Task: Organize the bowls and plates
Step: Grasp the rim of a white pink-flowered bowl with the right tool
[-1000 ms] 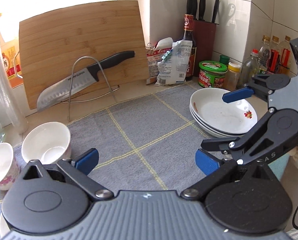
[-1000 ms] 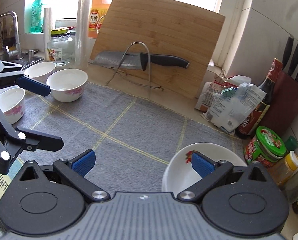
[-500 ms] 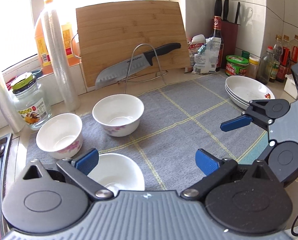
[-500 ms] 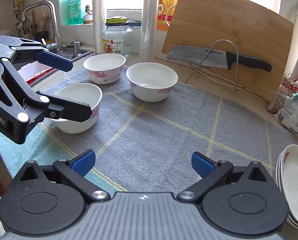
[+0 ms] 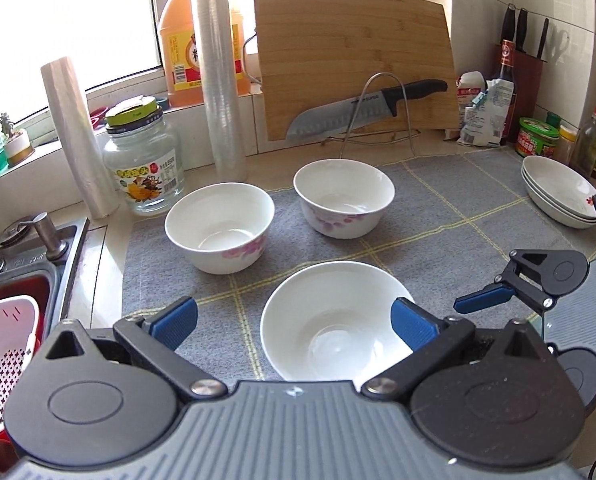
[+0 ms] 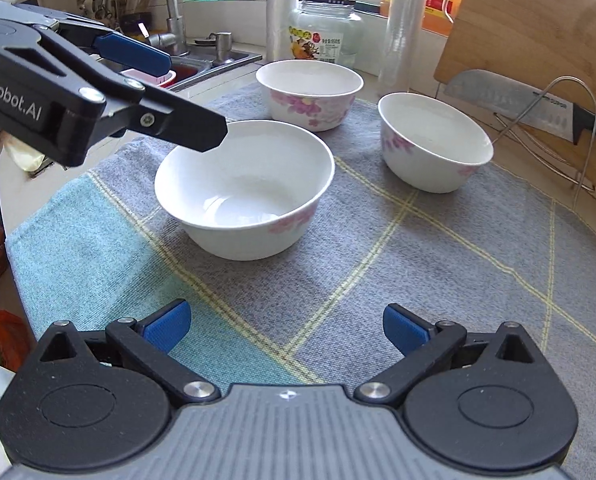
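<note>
White bowl sits upright, mouth upward, between wide-open, empty left gripper

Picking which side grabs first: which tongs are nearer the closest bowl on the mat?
Left. The left tongs hang open right over the nearest bowl, one finger at its rim. The right tongs sit open, back from it.

Three bowls on the mat; stacked plates far right, cutting board behind.
</note>
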Motion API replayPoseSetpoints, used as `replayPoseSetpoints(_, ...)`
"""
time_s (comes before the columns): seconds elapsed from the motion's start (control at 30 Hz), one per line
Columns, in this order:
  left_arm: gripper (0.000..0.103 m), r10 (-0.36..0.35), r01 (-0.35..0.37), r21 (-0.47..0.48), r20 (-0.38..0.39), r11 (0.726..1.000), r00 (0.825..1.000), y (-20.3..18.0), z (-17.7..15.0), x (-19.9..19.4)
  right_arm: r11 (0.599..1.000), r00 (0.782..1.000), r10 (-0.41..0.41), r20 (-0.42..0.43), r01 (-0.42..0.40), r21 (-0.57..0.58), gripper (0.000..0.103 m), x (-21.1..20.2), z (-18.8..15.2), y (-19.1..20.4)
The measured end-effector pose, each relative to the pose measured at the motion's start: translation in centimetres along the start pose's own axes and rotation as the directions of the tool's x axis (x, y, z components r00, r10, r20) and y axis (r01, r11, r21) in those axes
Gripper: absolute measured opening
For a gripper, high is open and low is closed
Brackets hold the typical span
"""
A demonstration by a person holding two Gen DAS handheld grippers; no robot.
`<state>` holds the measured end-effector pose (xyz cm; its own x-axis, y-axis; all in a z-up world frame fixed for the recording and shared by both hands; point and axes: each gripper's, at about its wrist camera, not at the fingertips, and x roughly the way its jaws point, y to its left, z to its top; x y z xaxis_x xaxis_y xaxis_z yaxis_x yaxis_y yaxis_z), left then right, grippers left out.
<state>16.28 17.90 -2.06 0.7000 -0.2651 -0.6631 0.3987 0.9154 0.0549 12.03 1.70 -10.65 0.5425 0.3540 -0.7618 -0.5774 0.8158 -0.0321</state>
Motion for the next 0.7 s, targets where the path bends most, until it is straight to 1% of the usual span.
replayPoseSetpoints(0.13, 0.102, 0.013, -0.013, -0.025, -0.01, 1.0, 1.0, 1.2, 0.0, 0.4, 1.0, 0.999, 0.024, -0.035, -0.024, 0.002, 0.103, 1.1, 0.3, 0.3)
replayPoseSetpoints(0.3, 0.102, 0.015, -0.015, -0.042, -0.014, 0.999, 1.0, 1.8, -0.1, 0.8, 0.999, 0.998, 0.035, -0.044, -0.036, -0.027, 0.103, 1.3, 0.4, 0.1)
replayPoseSetpoints(0.43, 0.102, -0.002, 0.0, -0.049, -0.023, 0.999, 1.0, 2.2, 0.1, 1.5, 0.999, 0.999, 0.041, -0.017, -0.042, -0.028, 0.103, 1.2, -0.1, 0.0)
replayPoseSetpoints(0.6, 0.102, -0.035, 0.033, -0.039, -0.038, 0.999, 0.999, 2.3, 0.2, 2.4, 0.999, 0.998, 0.028, 0.057, -0.027, -0.025, 0.103, 1.0, -1.2, 0.2)
replayPoseSetpoints(0.7, 0.102, -0.052, 0.051, -0.019, -0.056, 0.999, 0.997, 2.3, 0.4, 3.1, 0.999, 0.998, 0.027, 0.055, -0.026, -0.028, 0.103, 1.0, -1.0, 0.2)
